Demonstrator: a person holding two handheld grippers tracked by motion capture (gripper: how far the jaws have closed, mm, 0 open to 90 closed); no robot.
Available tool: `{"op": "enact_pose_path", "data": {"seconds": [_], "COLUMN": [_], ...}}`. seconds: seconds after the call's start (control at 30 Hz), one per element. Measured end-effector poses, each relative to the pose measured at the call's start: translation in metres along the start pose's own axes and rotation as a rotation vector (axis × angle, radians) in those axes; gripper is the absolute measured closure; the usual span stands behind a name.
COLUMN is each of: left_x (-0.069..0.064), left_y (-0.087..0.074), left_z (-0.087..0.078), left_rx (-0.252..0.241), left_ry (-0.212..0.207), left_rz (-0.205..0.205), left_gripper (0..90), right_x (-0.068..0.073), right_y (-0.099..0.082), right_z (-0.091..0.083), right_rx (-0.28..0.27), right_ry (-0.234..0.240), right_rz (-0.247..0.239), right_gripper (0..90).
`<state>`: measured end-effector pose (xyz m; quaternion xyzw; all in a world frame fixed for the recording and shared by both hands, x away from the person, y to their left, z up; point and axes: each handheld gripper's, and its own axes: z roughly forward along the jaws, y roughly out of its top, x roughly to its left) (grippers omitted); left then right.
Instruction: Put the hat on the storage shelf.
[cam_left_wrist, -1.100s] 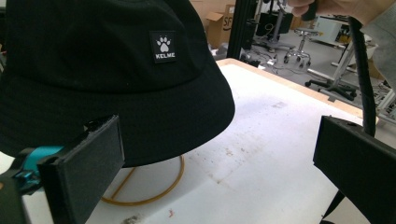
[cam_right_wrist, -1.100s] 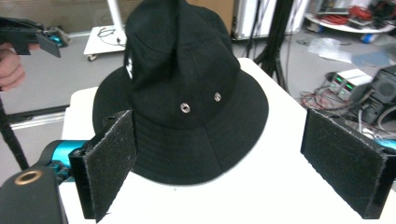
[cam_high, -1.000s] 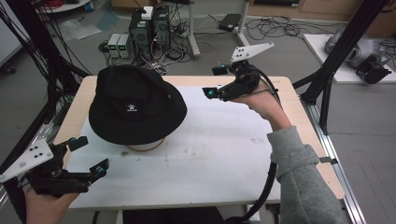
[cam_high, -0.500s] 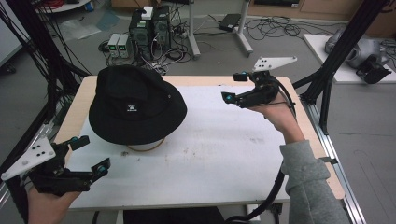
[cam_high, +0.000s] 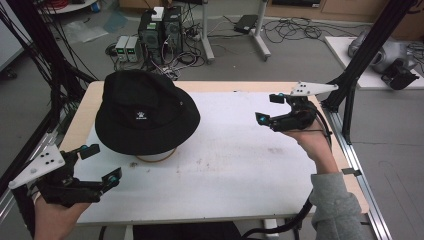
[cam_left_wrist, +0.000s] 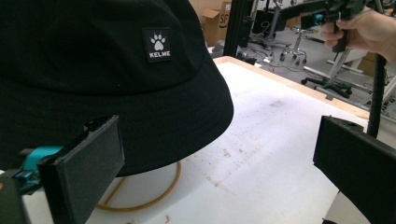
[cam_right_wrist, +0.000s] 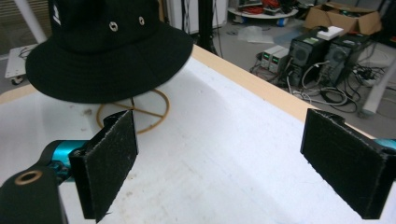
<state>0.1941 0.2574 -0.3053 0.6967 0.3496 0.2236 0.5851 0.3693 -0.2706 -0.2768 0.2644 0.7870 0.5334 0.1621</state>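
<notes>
Toward the far left corner of the bench (cam_high: 310, 200), in the high view, a black bucket hat (cam_high: 147, 112) is perching on a yellow wire stand (cam_high: 156, 157). The left gripper (cam_high: 100, 164) is hovering off the near left corner, jaws apart and empty; the right gripper (cam_high: 269, 109) is hanging above the right edge, jaws wide, nothing between them.

In the left gripper view, the hat (cam_left_wrist: 116, 79) is looming close, its paw logo patch (cam_left_wrist: 157, 44) readable as it is not from above, the brim overhanging the stand's ring (cam_left_wrist: 154, 196).

In the right gripper view, the hat's (cam_right_wrist: 109, 56) two metal eyelets (cam_right_wrist: 126, 24) and the ring's crossed spokes (cam_right_wrist: 149, 112) are showing. I judge that tugging one side of the brim risks tipping the light stand or dragging it along the bench.
</notes>
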Motion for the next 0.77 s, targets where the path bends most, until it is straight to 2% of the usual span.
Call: {"op": "enact_pose_path", "data": {"seconds": [0.23, 0.63, 0.77], "left_x": [0.0, 0.0, 0.002], "left_y": [-0.001, -0.003, -0.005], "left_z": [0.004, 0.007, 0.008], "left_rx": [0.005, 0.007, 0.007], "left_ry": [-0.004, 0.002, 0.018], "left_rz": [-0.006, -0.007, -0.005], "left_gripper": [2.1, 2.2, 2.1], "right_x": [-0.001, 0.001, -0.002], "right_y": [-0.031, -0.053, -0.059], "right_z": [-0.009, -0.02, -0.02], "right_rx": [-0.003, -0.003, 0.005], "right_ry": [-0.025, -0.055, -0.083], "right_rz": [0.033, 0.042, 0.048], "right_gripper": [10.5, 10.6, 10.6]}}
